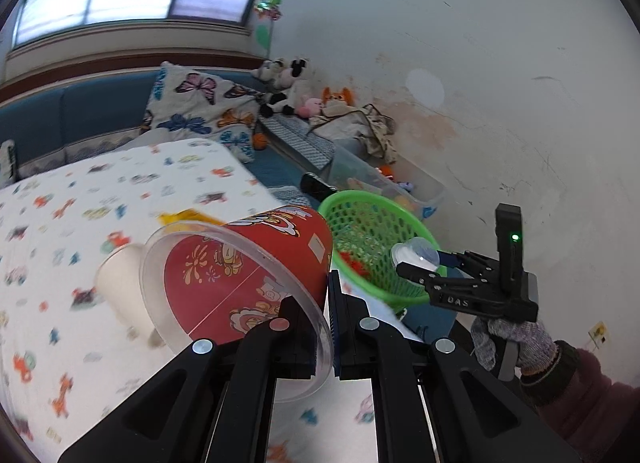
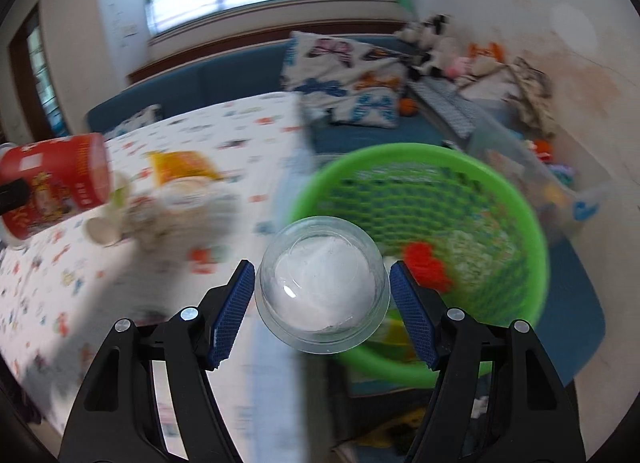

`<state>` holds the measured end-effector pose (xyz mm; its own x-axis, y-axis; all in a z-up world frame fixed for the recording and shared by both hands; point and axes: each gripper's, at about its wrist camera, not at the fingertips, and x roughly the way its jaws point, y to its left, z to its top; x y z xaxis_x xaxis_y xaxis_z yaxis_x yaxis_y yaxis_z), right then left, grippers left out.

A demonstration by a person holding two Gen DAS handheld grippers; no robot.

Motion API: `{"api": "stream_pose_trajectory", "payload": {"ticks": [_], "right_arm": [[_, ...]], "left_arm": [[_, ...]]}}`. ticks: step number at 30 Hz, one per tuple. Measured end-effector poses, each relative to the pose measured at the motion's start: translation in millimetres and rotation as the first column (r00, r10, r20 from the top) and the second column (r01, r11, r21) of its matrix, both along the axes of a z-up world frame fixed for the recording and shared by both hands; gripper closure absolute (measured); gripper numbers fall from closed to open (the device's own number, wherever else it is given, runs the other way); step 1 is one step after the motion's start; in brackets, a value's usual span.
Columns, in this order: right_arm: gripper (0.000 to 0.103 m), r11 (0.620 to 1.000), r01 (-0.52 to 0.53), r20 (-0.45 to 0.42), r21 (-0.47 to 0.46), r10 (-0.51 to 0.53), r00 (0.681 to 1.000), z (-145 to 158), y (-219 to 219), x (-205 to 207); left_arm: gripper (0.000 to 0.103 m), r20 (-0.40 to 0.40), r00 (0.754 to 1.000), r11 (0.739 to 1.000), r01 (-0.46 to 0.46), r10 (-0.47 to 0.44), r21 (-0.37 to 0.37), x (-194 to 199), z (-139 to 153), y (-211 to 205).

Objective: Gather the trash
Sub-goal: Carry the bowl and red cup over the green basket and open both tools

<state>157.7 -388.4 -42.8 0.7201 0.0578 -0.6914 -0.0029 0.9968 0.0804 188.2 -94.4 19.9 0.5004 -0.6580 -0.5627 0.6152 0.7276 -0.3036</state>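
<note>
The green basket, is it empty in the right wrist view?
No, the green basket already holds something red and pale scraps on its bottom.

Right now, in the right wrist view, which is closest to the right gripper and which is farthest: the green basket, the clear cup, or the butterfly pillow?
1. Clear cup: held between the right gripper fingers.
2. Green basket: just beyond, slightly right.
3. Butterfly pillow: far back on the blue sofa.
</note>
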Motion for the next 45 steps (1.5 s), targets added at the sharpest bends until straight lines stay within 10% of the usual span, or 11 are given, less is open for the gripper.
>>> {"api": "stream_pose_trajectory", "payload": {"ticks": [13,45], "right_arm": [[0.031,0.986,0.166,-0.051,0.031,-0.165,0.985,-25,-92,12],[0.022,0.985,0.167,0.002,0.043,-0.168,0.986,-13,-106,-41]], "left_arm": [[0.098,-0.017,0.995,0.994,0.098,-0.098,0.038,32,3,-93],[0.090,-0.185,0.960,0.947,0.248,-0.211,0.203,62,-70,-244]]}}
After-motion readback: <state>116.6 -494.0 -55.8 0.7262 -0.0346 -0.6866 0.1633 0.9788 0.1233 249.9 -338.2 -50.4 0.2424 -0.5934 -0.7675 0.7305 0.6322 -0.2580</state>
